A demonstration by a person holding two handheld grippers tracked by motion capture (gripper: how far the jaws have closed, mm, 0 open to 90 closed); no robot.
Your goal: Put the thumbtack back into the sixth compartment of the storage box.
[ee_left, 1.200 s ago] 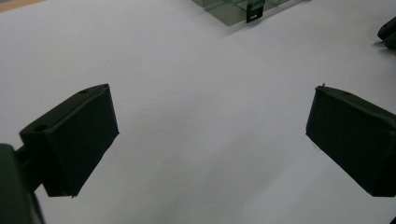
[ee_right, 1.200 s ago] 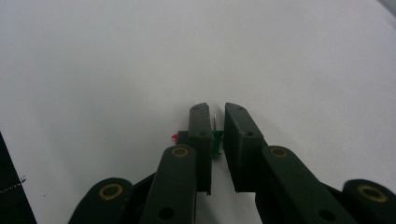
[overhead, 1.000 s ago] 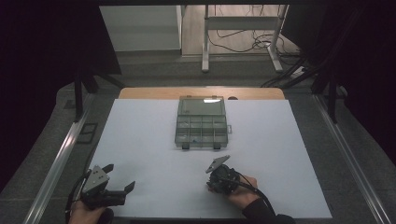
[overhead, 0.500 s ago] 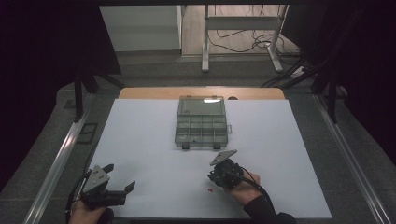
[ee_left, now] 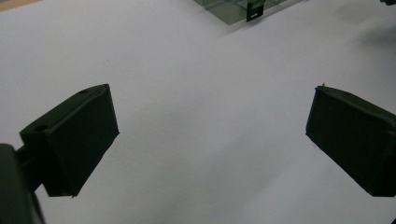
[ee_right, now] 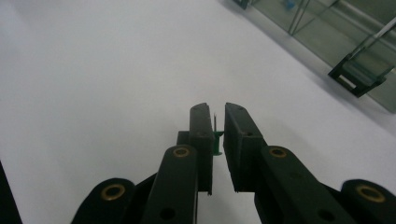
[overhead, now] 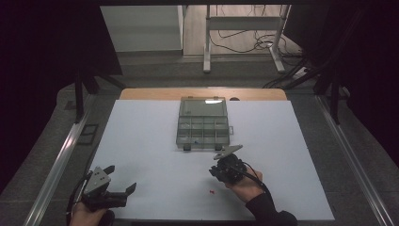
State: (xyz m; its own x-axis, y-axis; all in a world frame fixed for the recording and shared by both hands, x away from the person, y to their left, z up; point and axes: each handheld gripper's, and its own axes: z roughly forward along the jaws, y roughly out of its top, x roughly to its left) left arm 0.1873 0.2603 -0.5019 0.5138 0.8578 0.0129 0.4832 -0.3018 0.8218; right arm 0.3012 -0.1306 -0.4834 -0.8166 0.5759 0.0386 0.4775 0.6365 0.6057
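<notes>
Between the nearly closed jaws of the right gripper (ee_right: 215, 135) sits a green push pin (ee_right: 216, 140), pinched by its head with the thin metal point sticking up past the jaw tips. The jaws of the left gripper (ee_left: 210, 135) stand wide apart with nothing between them, over bare white table (ee_left: 187, 70).

In the high view the right gripper (overhead: 227, 165) hovers just short of the clear compartment box (overhead: 203, 123), whose lid stands open at the far side. A red push pin (overhead: 212, 192) lies on the white surface just beside the right hand (overhead: 243, 186). The left gripper (overhead: 106, 188) rests near the front edge, well apart from the box.

The grip looks slight: the pin is held on a small plastic head, so a twist of the wrist or any loosening could let it swivel or drop before it is over a compartment. Its exposed point could also catch a divider wall and lever it out of the jaws.

The right gripper view gives the pin and its colour, plus a box latch (ee_right: 357, 74) and something blue (ee_right: 289, 4) in a compartment; from above, the held pin cannot be made out. The high view gives the red pin and the layout. The left gripper view catches a corner of the box (ee_left: 243, 9).
</notes>
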